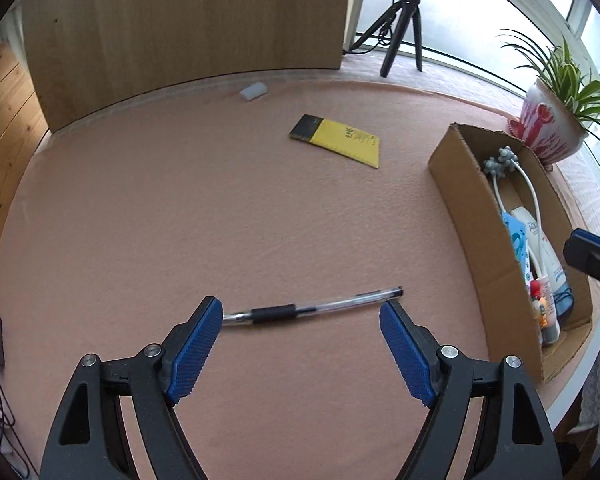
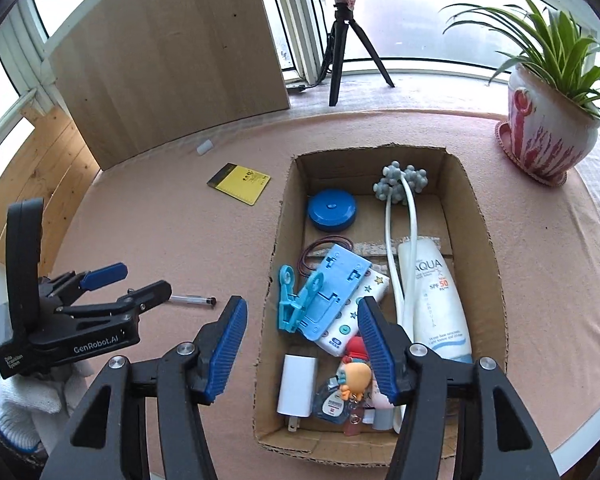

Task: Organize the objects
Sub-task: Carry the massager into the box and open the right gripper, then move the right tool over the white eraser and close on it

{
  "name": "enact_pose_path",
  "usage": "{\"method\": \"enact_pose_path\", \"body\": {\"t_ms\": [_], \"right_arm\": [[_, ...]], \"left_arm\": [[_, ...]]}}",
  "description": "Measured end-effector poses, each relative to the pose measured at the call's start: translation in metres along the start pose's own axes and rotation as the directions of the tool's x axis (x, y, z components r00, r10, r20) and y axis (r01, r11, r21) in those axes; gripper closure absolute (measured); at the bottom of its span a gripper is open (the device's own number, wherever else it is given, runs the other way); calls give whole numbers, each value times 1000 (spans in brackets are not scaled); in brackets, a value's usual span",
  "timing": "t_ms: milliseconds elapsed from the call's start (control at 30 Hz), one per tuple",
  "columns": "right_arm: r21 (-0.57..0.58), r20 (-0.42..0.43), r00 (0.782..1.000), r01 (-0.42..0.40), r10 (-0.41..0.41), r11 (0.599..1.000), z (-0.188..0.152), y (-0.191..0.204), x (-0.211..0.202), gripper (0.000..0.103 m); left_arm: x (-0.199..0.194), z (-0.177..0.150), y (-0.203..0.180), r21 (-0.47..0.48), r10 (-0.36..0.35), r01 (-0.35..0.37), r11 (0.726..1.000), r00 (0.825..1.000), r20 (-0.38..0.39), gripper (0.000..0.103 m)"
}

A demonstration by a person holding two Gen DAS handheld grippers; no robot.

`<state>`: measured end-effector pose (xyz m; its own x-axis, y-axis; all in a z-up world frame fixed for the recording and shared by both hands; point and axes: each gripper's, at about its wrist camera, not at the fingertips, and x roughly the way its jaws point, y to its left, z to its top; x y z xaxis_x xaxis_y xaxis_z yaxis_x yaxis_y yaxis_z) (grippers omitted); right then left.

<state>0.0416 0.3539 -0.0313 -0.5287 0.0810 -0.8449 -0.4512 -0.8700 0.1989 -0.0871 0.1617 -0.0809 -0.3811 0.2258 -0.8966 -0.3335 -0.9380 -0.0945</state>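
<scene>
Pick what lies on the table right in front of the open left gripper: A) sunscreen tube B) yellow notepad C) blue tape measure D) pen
D: the pen lies flat on the pink table, crosswise just past the left gripper, whose jaws stand open on either side of it without touching it.

- My left gripper (image 1: 301,312): matt black plastic arms, blue pads (image 1: 198,350) with fine knurled texture, shiny metal pivot screws.
- Pen (image 1: 312,306): clear glossy plastic barrel, black ribbed rubbery grip.
- Table cover (image 1: 180,220): pink cloth, matt, slightly nubbly.
- Box (image 2: 476,216): raw brown cardboard, rough torn edges.
- Sunscreen tube (image 2: 434,300): smooth white plastic, slight sheen.
- Notepad (image 1: 336,140): yellow paper cover, matt.
- Back panel (image 1: 180,20): light wood-grain board, smooth.
- Plant pot (image 2: 548,132): glazed ceramic, glossy.
</scene>
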Motion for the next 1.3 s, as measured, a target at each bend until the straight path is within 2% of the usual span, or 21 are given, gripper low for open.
{"method": "enact_pose_path", "body": {"t_ms": [167,333,433,600,733,900,1033,1200,1300], "right_arm": [[-36,-11,999,-52,51,998,23,26,13,49],[-48,-28,994,-106,105,993,56,52,36,49],[-41,-55,988,-148,146,988,80,67,61,49],[-27,-72,984,-165,163,986,120,95,108,49],[30,-119,974,-192,194,981,149,110,149,50],[57,-142,975,-165,171,985,182,127,193,50],[110,-172,967,-170,187,979,198,136,225,58],[113,-184,974,-116,135,987,212,150,253,64],[76,-174,981,-72,84,995,219,160,259,66]], "left_arm": [[-10,-30,50,-72,39,-40,997,999,-16,19],[-24,-47,84,-138,41,-41,990,999,-7,19],[-33,-52,100,-170,43,-41,985,999,8,19],[-39,-58,125,-219,61,-56,974,998,15,19],[-44,-62,140,-255,63,-56,965,998,18,19],[-49,-66,154,-277,76,-66,959,997,27,19],[-48,-64,164,-296,80,-68,953,996,30,19],[-43,-65,175,-319,68,-55,946,997,30,19],[-40,-65,178,-327,59,-47,944,998,26,19]]}}
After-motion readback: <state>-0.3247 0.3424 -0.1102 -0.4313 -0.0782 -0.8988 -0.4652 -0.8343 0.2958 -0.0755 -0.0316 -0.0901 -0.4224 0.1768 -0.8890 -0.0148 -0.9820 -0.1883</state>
